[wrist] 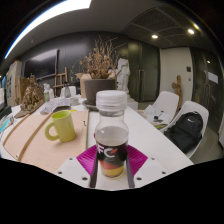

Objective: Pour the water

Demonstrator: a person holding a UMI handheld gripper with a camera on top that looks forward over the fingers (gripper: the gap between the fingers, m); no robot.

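Between the gripper fingers stands the bottle, clamped at its label, right of the green mug on the desk; thin plastic, partly full, likely light and squeezable.

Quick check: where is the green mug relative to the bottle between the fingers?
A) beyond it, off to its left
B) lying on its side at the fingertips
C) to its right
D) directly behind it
A: the green mug stands upright on the table, beyond and left of the white-capped bottle that the hand-held gripper clamps.
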